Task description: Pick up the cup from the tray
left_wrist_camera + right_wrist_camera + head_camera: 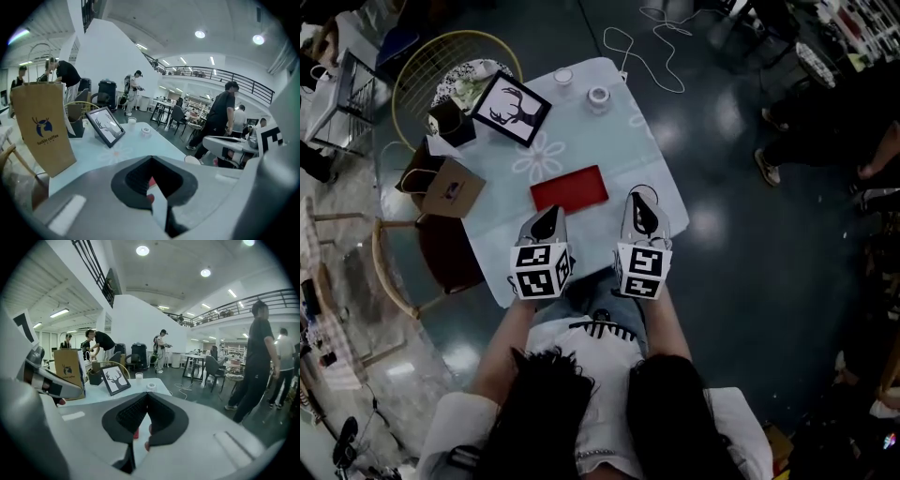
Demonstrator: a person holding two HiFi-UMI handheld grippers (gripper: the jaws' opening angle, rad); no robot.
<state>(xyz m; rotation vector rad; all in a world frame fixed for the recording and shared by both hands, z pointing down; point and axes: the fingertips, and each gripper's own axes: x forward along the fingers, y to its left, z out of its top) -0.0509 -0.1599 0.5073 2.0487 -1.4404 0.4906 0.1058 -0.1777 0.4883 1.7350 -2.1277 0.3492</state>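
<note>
The left gripper (551, 217) and right gripper (641, 204) are both closed, empty. The cup (563, 76) stands beyond the red tray (570, 187) at the surface's (619, 150) far edge, 12 o'clock from the nearer left gripper.

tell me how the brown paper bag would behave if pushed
The brown paper bag stands tall and narrow at the table edge, so it would probably tip rather than slide. Its thin paper walls likely crumple under a pinch. Its weight is unclear: the contents are hidden.
</note>
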